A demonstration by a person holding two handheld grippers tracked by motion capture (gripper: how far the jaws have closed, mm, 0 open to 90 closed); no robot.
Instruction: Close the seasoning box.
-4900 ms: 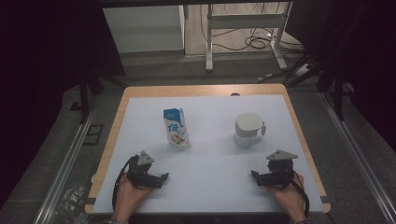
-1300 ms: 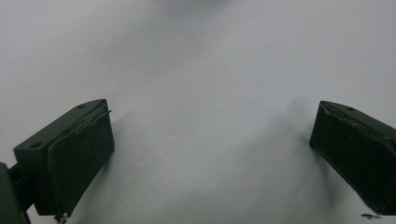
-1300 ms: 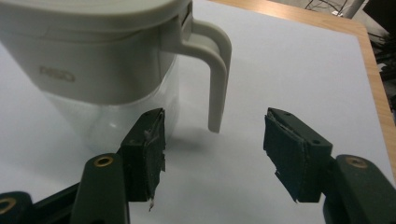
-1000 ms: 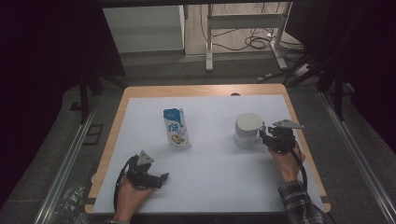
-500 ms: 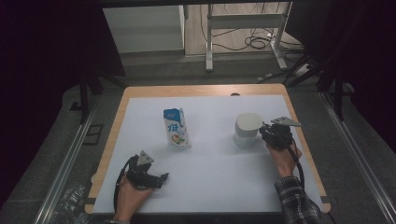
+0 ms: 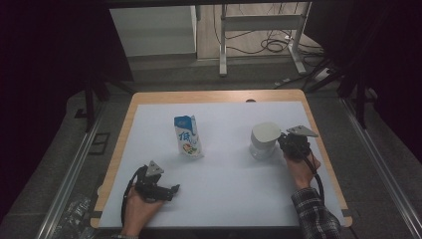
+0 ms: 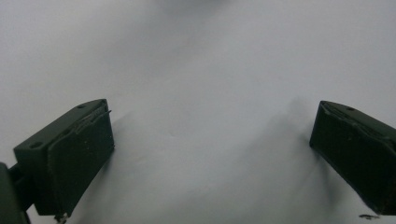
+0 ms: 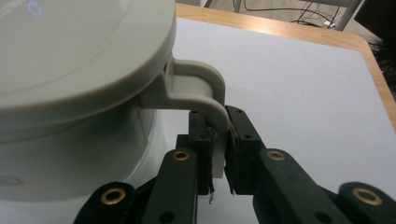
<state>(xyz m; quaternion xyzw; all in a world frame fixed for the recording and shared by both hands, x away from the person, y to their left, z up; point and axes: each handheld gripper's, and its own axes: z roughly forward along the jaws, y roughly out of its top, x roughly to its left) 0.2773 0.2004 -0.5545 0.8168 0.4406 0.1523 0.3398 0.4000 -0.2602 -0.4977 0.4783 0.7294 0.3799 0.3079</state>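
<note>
Handle [image 8: 212,100] pinched by right tool [image 8: 219,158]; high view hides it.

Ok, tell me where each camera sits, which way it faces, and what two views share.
High view: above the person's side, facing forward and down on the table; both forearms, left gripper, right gripper, carton, mug.
Left gripper view: on the left gripper, facing the white tabletop; its open jaws.
Right gripper view: on the right gripper, facing the mug; its jaws have just been closing, now clamped on the handle.
Shared: high and right gripper views show the mug.
</note>
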